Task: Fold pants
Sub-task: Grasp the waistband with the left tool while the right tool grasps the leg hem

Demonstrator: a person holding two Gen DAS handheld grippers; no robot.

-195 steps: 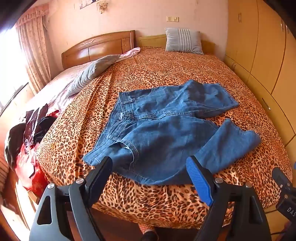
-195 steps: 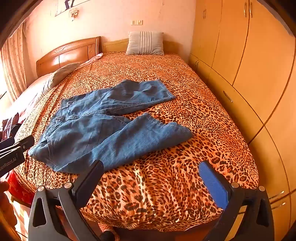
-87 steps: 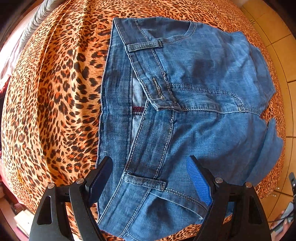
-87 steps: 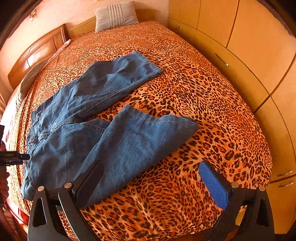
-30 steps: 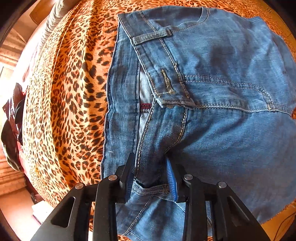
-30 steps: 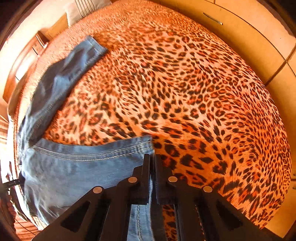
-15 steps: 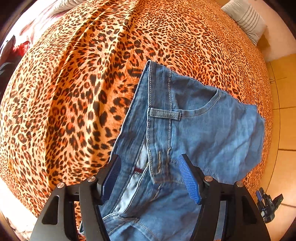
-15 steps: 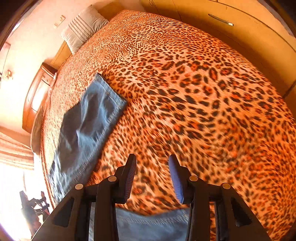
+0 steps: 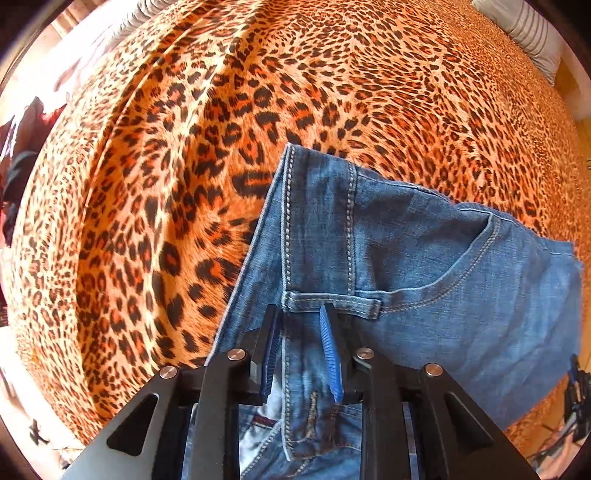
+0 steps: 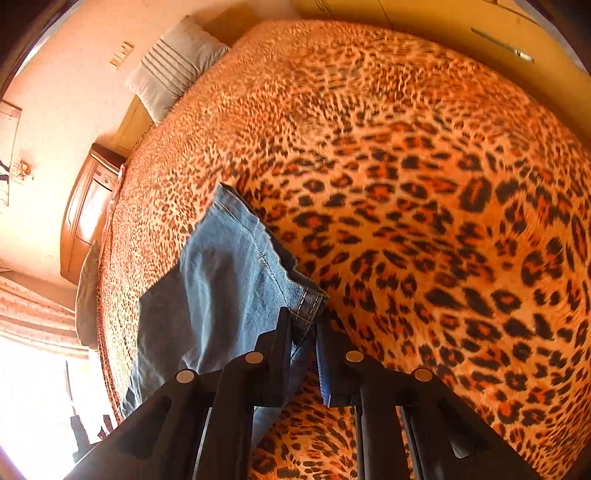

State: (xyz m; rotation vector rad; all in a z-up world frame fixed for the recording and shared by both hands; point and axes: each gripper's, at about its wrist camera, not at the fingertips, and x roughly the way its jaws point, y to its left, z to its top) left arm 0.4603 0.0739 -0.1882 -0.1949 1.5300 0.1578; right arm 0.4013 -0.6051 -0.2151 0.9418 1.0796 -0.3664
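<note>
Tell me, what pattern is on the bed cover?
Leopard print, orange with black spots, on the bed cover; clearest in the left wrist view.

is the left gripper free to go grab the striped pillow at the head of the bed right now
Probably not as things stand. The left gripper looks shut on the jeans at the waistband, so it would have to let go first. The striped pillow also lies at the far end of the leopard-print bed.

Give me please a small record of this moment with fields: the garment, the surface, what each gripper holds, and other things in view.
garment: blue denim pants, partly lifted
surface: bed with leopard-print cover
left gripper: narrowed on the waistband beside a belt loop
right gripper: narrowed on a stitched hem corner of the pants
other things: grey striped pillow, wooden headboard, yellow wardrobe doors
</note>
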